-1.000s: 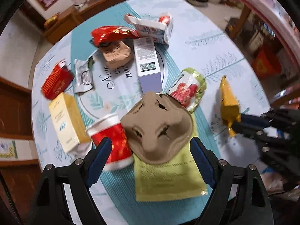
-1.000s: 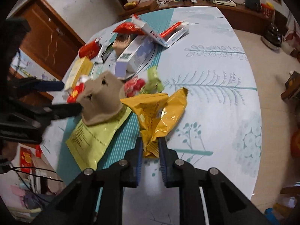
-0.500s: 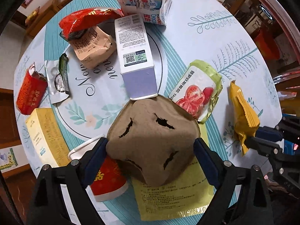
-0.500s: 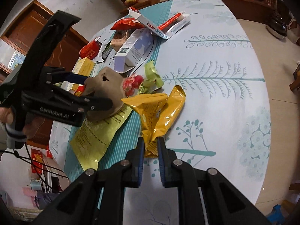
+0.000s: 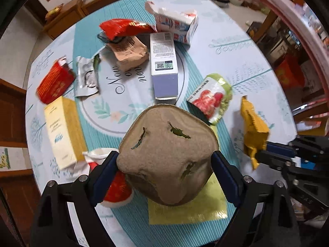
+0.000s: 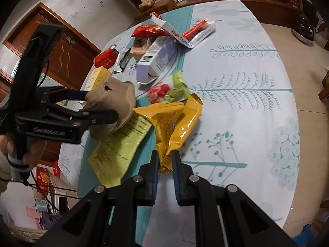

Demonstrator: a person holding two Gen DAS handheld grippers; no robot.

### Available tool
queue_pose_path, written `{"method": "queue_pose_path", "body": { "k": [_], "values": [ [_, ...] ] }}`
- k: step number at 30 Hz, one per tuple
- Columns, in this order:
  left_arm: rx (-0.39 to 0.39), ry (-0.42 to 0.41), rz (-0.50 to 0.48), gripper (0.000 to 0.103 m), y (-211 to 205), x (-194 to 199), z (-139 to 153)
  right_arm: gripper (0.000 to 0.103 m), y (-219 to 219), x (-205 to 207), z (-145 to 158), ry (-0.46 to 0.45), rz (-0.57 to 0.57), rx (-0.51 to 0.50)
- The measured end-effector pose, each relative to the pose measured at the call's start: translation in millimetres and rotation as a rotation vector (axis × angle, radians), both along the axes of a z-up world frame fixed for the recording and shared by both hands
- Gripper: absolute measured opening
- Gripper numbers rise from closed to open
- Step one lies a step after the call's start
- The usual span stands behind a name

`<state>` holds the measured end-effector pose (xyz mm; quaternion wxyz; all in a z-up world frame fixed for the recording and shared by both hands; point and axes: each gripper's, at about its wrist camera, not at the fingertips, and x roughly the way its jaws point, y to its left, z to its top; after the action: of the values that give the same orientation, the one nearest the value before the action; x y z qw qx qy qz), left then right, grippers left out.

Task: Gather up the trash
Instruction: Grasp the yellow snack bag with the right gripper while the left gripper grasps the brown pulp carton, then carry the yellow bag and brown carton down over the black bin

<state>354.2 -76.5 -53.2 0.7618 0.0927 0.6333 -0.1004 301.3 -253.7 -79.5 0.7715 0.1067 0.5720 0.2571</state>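
Observation:
My left gripper [image 5: 164, 164] is shut on a brown pulp cup carrier [image 5: 167, 152], held tilted above the table; it also shows in the right wrist view [image 6: 112, 107]. My right gripper [image 6: 165, 160] is shut on the tail of a yellow snack wrapper [image 6: 176, 123], which also shows at the right in the left wrist view [image 5: 254, 129]. Under the carrier lie a yellow-green flat pouch [image 5: 189, 207] and a crushed red paper cup [image 5: 115, 187].
On the round table [image 6: 246, 107] lie a purple-white box [image 5: 164, 70], a tomato snack bag [image 5: 211, 98], a yellow box [image 5: 61, 131], a red box [image 5: 54, 84], a silver wrapper [image 5: 86, 78], a brown bag [image 5: 129, 53], a red bag [image 5: 123, 27] and a torn Kinder box [image 5: 174, 24].
My left gripper has closed on the cup carrier and lifted it off the table, tilting it. My right gripper still holds the yellow wrapper, raised slightly.

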Motion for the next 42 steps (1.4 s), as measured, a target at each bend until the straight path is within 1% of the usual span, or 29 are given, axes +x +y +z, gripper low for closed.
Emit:
{"method": "queue_pose_path", "body": {
  "k": [1,2,4,10,12,18,20,26,29,31,35,38,42],
  "values": [
    [-0.013,0.003,0.000,0.064,0.8,-2.2,2.6,0.012,2.1,-2.1,2.6,-0.003,-0.003,0.002],
    [-0.025,0.017,0.015,0.064,4.3,-6.8,6.6,0.012,5.4,-5.4,6.3,-0.008,-0.006,0.002],
    [-0.044,0.002,0.050,0.064,15.5,-22.0,17.3,0.012,11.5,-11.6,13.1,-0.019,-0.009,0.000],
    [-0.100,-0.065,0.062,0.064,37.3,-63.4,39.5,0.012,33.7,-37.0,34.6,-0.057,-0.023,-0.015],
    [-0.131,-0.083,0.065,0.064,49.9,-79.4,47.0,0.012,42.3,-49.7,44.5,-0.075,-0.039,-0.020],
    [-0.233,-0.129,0.051,0.064,85.6,-126.7,71.0,0.012,65.7,-94.8,71.6,-0.129,-0.110,-0.034],
    [-0.262,-0.139,0.038,0.064,94.8,-141.6,75.1,0.012,72.0,-113.3,78.8,-0.143,-0.143,-0.034],
    [-0.325,-0.175,-0.022,0.064,114.1,-196.0,88.4,0.012,92.0,-176.9,92.6,-0.160,-0.247,-0.038],
    [-0.356,-0.167,-0.051,0.064,120.1,-221.2,89.3,0.012,99.3,-211.5,97.0,-0.167,-0.296,-0.047],
    [-0.359,-0.159,-0.073,0.064,120.1,-234.8,88.1,0.012,102.6,-234.1,97.8,-0.164,-0.325,-0.051],
    [-0.364,-0.135,-0.104,0.064,118.2,-267.9,80.6,0.012,107.0,-275.2,90.4,-0.113,-0.361,-0.056],
    [-0.363,-0.113,-0.119,0.064,115.1,-286.7,71.4,0.012,109.6,-290.3,81.8,-0.077,-0.362,-0.071],
    [-0.339,-0.071,-0.129,0.064,105.5,-309.9,48.5,0.012,108.0,-308.0,62.8,-0.015,-0.366,-0.077]
  ]
}}
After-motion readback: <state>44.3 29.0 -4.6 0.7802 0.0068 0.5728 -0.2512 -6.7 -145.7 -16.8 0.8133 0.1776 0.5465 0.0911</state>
